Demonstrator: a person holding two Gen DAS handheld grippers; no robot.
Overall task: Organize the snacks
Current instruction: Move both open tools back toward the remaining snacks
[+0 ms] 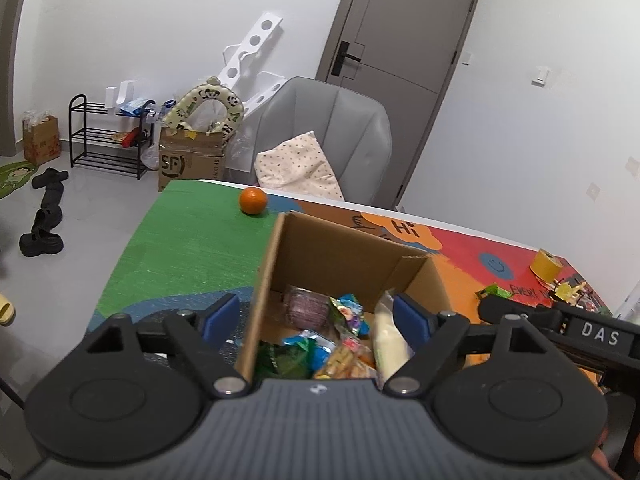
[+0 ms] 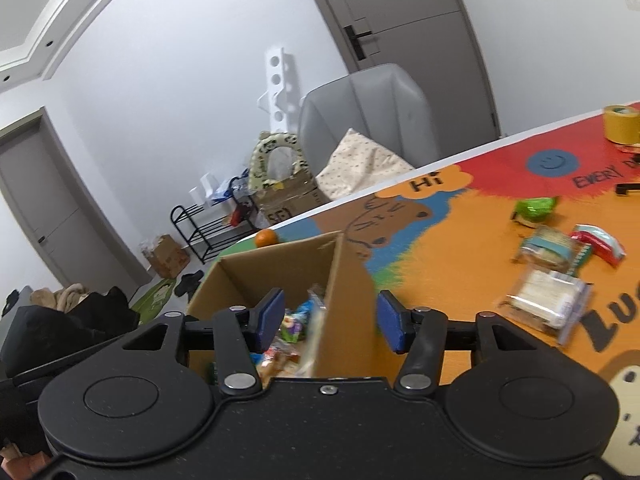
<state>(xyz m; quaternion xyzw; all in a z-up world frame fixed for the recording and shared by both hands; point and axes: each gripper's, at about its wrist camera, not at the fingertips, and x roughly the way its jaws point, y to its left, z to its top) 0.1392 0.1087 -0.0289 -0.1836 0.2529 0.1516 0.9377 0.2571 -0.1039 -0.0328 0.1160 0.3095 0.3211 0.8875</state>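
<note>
An open cardboard box (image 1: 340, 256) stands on the colourful table mat and holds several snack packets (image 1: 344, 340), among them a pale pouch (image 1: 390, 344). My left gripper (image 1: 316, 316) is open and empty, its jaws straddling the box's left wall. My right gripper (image 2: 330, 320) is open and empty, straddling the right wall of the box (image 2: 348, 280). In the right wrist view more snacks lie on the mat to the right: a clear packet (image 2: 544, 300), a wrapped packet (image 2: 548, 246), a red packet (image 2: 598, 242) and a green one (image 2: 534, 208). The right gripper's body (image 1: 560, 324) shows in the left wrist view.
An orange (image 1: 253, 201) sits on the green part of the mat behind the box. A roll of yellow tape (image 2: 622, 124) stands at the far right of the table. A grey chair (image 1: 324, 136) with a cushion stands behind the table. The table's left edge (image 1: 120, 256) drops to the floor.
</note>
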